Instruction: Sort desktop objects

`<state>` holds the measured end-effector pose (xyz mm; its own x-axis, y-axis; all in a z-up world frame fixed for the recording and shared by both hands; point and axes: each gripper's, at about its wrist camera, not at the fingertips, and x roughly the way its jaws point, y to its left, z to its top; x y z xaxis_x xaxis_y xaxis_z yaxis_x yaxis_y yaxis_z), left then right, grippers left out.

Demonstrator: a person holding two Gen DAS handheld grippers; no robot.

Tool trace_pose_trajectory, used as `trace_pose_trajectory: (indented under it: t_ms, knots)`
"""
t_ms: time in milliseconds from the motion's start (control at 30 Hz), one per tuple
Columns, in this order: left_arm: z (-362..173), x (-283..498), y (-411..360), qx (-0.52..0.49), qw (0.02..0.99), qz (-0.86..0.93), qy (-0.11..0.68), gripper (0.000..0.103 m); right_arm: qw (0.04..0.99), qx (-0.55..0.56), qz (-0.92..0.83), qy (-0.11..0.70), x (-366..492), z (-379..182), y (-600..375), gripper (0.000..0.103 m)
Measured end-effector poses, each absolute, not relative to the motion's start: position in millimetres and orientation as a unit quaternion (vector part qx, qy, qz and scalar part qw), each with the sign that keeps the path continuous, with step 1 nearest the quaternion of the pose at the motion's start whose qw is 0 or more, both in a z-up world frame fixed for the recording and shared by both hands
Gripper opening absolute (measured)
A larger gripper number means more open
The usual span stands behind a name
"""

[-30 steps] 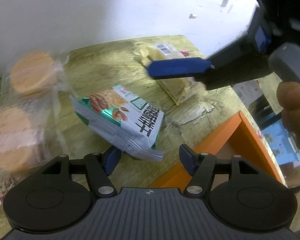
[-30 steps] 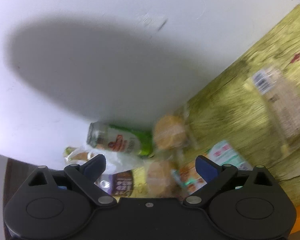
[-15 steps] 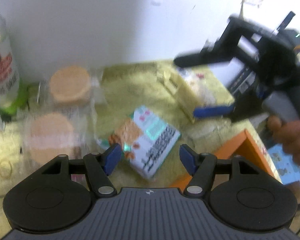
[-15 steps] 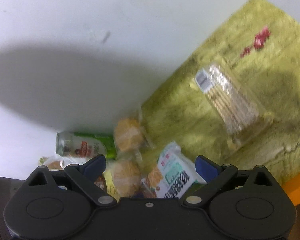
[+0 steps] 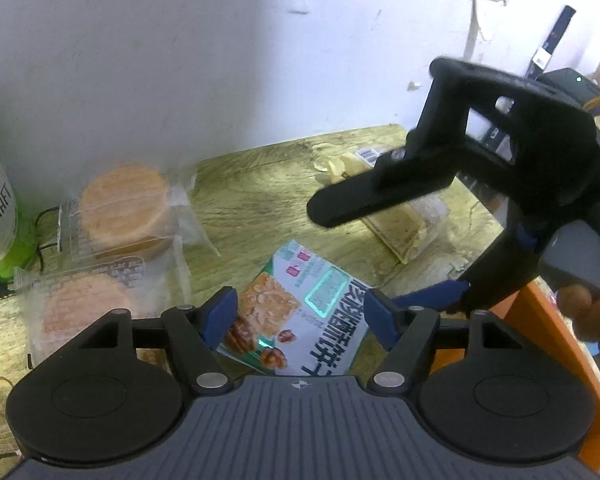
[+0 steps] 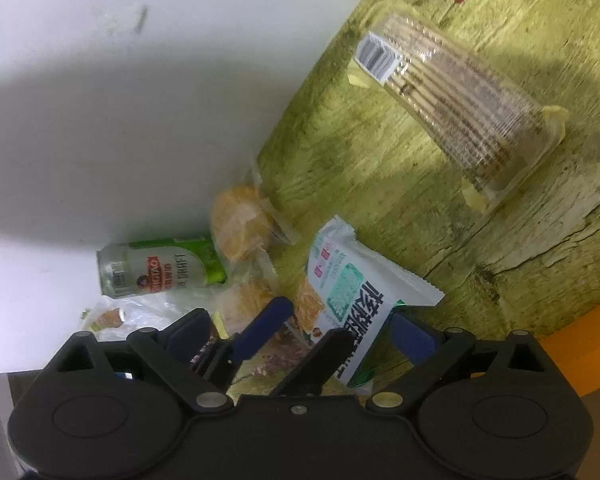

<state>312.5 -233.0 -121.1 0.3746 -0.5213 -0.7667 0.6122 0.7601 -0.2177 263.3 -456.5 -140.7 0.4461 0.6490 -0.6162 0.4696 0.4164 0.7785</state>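
Green-white snack packet point(image 5: 308, 312) lies between opening left jaws, seemingly untouched; right jaws spread.

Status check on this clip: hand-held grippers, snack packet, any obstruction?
Left hand-held gripper opening, astride snack packet, no grip. Right hand-held gripper open, empty, crowding from the right. Orange bin alongside.

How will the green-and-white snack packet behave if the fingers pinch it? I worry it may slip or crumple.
The snack packet looks like a puffy sealed foil pouch, so it will probably give and crinkle under pressure. Its glossy film may be slippery, so gripping near the crimped end seems safer. It lies flat on the table, so it should neither roll nor tip, and it is likely light.
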Motion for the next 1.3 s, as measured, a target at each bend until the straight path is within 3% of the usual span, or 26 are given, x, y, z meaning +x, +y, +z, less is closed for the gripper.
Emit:
trace_pose_trajectory:
  t_ms: [233,733,1100,1300]
  knots:
    - [-125,318,-232,0.037,0.813,-0.344,0.468,0.079,0.662,0.533,0.056,0.524,270,-149,-452,0.098]
    - [-115,299,-230,-0.021,0.766,-0.400,0.502,0.079,0.744,0.502,0.059,0.437,270,-120,-459,0.098]
    - [-123,316,-239,0.003,0.821,-0.356,0.446,0.080,0.695,0.494,0.012,0.522,256,-121,-469,0.099]
    - [-126,310,-245,0.030,0.813,-0.368,0.450,0.089,0.694,0.476,0.008,0.540,261,-128,-462,0.103]
